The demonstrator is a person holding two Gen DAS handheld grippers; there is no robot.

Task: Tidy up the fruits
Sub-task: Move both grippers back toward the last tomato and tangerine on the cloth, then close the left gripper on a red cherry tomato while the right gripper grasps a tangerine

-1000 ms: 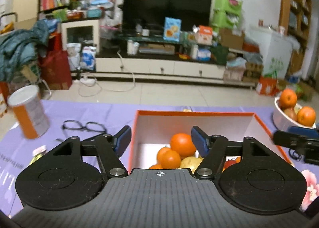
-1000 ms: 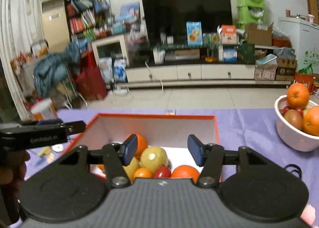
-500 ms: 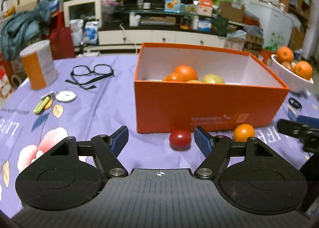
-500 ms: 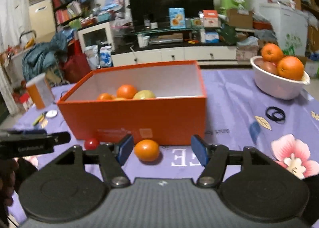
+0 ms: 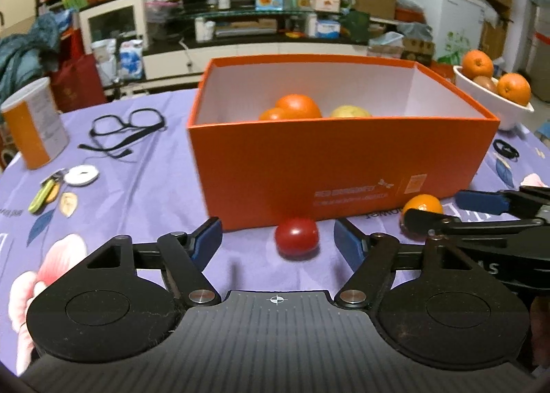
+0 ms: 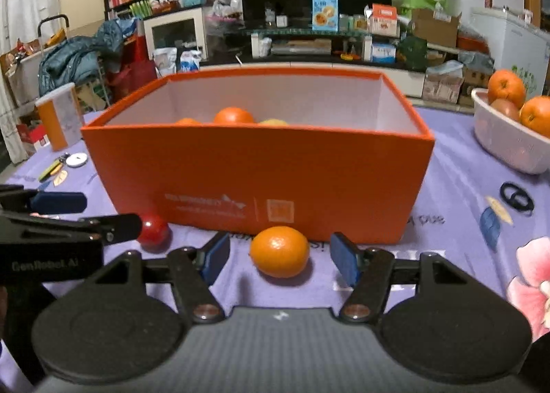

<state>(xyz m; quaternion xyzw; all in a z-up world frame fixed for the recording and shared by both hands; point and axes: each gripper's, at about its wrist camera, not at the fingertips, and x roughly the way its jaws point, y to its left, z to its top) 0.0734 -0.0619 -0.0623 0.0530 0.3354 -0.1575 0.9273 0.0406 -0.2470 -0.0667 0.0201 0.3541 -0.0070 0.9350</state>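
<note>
We are reaching for two loose fruits lying on the purple flowery tablecloth (image 5: 144, 193), just in front of the big orange cardboard box (image 5: 340, 166). Our left gripper (image 5: 276, 240) is closing around the small round red tomato (image 5: 296, 237) but not touching it. Our right gripper (image 6: 279, 255) stands spread around the little orange mandarin (image 6: 279, 251). Next, we think, both should pinch gently and lift.

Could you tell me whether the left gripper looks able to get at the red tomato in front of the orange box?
Probably yes: the left gripper faces the red tomato, jaws closing but clear of it, nothing between; the orange box sits behind.
</note>
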